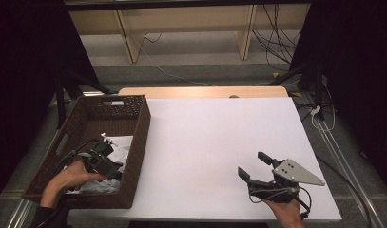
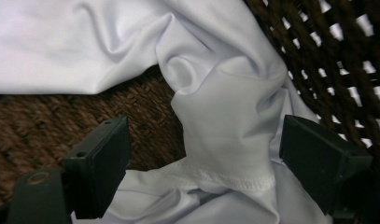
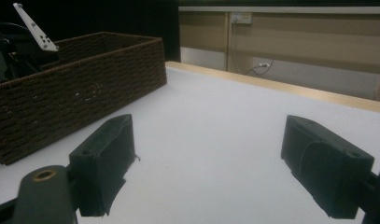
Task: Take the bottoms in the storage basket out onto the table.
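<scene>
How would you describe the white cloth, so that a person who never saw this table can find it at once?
Look at the brown woven basket on the left side of the white table. The white cloth lies crumpled on its floor, under the left gripper. It is the single soft, pale thing there, with a stitched hem.

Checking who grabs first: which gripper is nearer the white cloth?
Left. The left gripper is inside the basket, open jaws straddling the white cloth; the right gripper rests over the table, far off.

Crumpled white cloth (image 2: 215, 116) lies in the basket (image 1: 139, 128).
</scene>
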A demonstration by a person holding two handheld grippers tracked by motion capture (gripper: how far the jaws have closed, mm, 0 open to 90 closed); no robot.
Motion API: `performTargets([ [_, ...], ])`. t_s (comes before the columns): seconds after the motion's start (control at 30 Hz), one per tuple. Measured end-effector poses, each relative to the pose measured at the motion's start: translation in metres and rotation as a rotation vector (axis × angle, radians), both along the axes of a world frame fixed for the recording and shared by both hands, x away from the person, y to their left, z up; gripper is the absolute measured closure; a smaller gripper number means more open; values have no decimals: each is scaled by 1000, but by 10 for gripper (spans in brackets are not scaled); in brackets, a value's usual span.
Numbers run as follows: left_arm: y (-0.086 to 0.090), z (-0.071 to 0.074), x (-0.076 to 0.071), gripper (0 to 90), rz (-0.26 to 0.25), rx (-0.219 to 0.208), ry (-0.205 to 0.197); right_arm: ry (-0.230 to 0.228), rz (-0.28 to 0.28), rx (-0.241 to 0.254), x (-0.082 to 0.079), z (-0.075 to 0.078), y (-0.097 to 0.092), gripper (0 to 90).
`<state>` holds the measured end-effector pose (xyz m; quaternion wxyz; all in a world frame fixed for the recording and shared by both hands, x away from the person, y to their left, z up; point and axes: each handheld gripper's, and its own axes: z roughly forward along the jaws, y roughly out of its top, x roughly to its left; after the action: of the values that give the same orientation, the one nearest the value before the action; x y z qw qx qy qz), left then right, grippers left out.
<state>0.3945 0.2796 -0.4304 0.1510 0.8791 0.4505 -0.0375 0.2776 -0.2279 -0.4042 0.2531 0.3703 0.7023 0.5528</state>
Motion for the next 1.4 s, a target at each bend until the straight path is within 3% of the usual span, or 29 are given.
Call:
performTargets([
  [0.33,-9,-14,4,166,-26,70,50,-4,0,-3,0,0,0,187],
  [0.5,-13,-27,7,157,-31,123,86,0,-1,-9,0,0,0,187],
  [0.63,-12,-30,11,160,3,133,96,3,-1,-12,0,-1,0,188],
  [0.77,-13,-29,15,263,39,157,77,3,-2,-17,0,-1,0,190],
  [0.83,-10,-28,17,365,65,147,68,3,-4,-19,0,-1,0,191],
  [0.87,-8,-27,18,365,82,137,51,3,-4,-19,0,-1,0,191],
  [0.9,-6,-26,19,472,99,135,37,4,-5,-19,0,-1,0,192],
  [0.93,-4,-25,20,472,113,146,22,4,-5,-19,0,-1,0,192],
  [1.0,-2,-25,22,588,137,185,-9,4,-8,-20,1,-1,0,193],
  [1.03,0,-25,23,588,151,194,-13,4,-8,-20,1,-1,0,193],
  [1.13,0,-24,23,564,157,185,-15,5,-8,-21,1,-1,0,194],
  [1.2,0,-24,23,478,158,169,-5,4,-7,-18,1,-1,0,194],
  [1.27,2,-22,23,442,148,124,7,5,-9,-22,1,-1,-1,195],
  [1.37,5,-13,22,408,153,66,-5,5,-11,-23,1,-1,-1,196],
  [1.4,6,-10,22,348,151,52,-8,3,-11,-23,2,-1,-2,196],
])
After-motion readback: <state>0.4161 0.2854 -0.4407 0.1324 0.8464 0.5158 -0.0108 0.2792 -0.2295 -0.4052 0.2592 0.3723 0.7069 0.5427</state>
